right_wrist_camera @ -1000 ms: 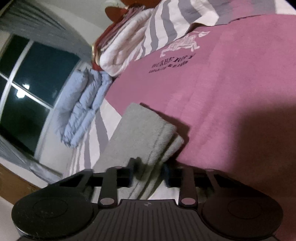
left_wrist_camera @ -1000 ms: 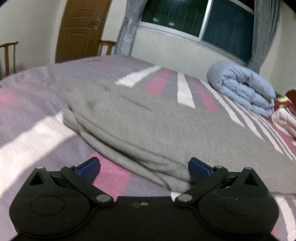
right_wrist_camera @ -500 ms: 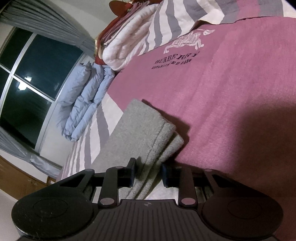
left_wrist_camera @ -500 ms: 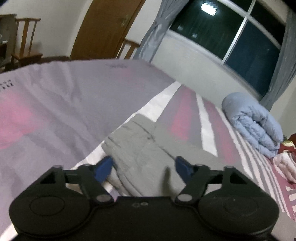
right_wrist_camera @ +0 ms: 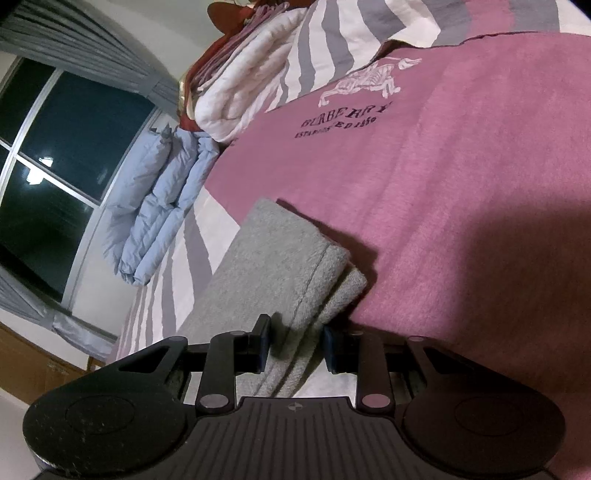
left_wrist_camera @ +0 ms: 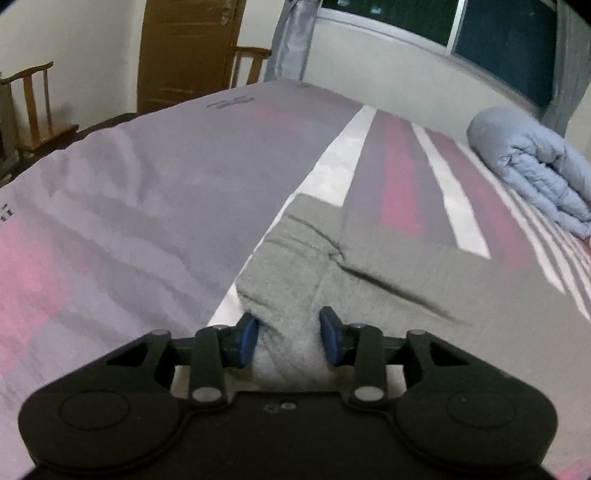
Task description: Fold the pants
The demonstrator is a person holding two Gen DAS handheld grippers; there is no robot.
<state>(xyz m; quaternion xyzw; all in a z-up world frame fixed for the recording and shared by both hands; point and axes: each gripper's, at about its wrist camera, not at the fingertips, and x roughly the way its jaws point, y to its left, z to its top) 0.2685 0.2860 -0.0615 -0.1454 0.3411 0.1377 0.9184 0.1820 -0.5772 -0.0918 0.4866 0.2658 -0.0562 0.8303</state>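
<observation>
The grey pants [left_wrist_camera: 369, 266] lie stretched over the striped bedspread [left_wrist_camera: 147, 206]. In the left wrist view, my left gripper [left_wrist_camera: 290, 338] has its blue pads closed on a bunched corner of the grey fabric at one end. In the right wrist view, the other end of the pants [right_wrist_camera: 291, 254] shows as stacked folded layers on the pink part of the bedspread [right_wrist_camera: 461, 177]. My right gripper [right_wrist_camera: 295, 347] grips the edge of those layers between its fingers.
A rolled light-blue duvet [left_wrist_camera: 532, 166] lies at the far side of the bed under the window [left_wrist_camera: 480, 29]. White folded bedding [right_wrist_camera: 251, 92] is stacked near it. Wooden chairs [left_wrist_camera: 33, 103] and a door [left_wrist_camera: 184, 51] stand beyond the bed's edge.
My left gripper has moved to the corner of the pants and its fingers have closed from wide open onto the fabric. My right gripper has kept its hold on the other end.
</observation>
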